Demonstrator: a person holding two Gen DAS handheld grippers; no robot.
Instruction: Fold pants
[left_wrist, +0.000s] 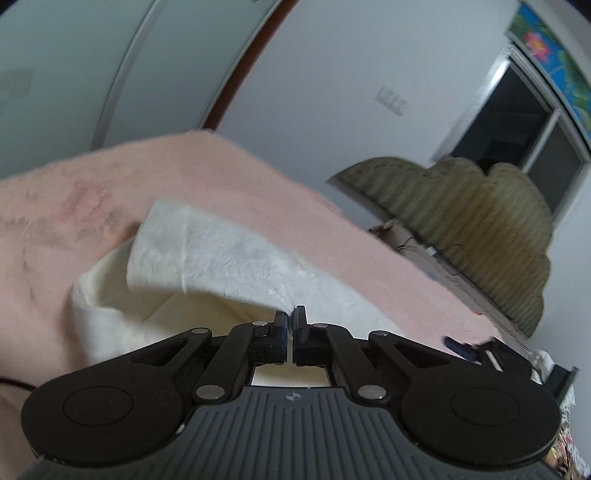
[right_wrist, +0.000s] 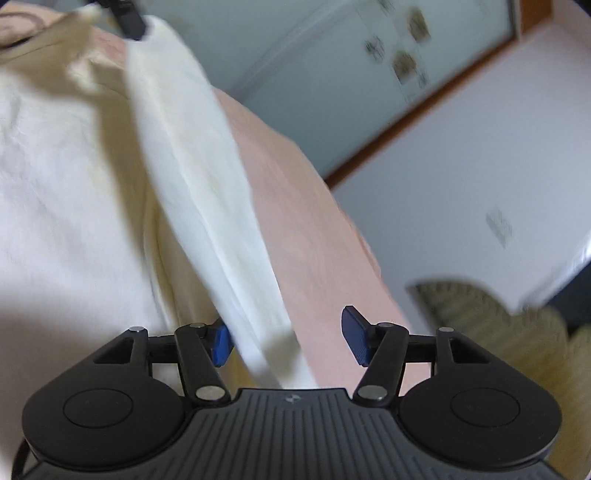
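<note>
Cream-white pants lie on a pink bed cover. My left gripper is shut on a corner of the fabric, and a fold of it hangs lifted from the tips to the left. In the right wrist view a long band of the pants runs from the left gripper's dark fingers at the top down between the blue pads of my right gripper. The right jaws stand open; the cloth lies against the left pad and well apart from the right one. The rest of the pants spreads out at the left.
The pink cover ends at an edge on the right. Beyond it are a white wall, a frosted glass door with a brown frame, a dark window and an olive scalloped headboard.
</note>
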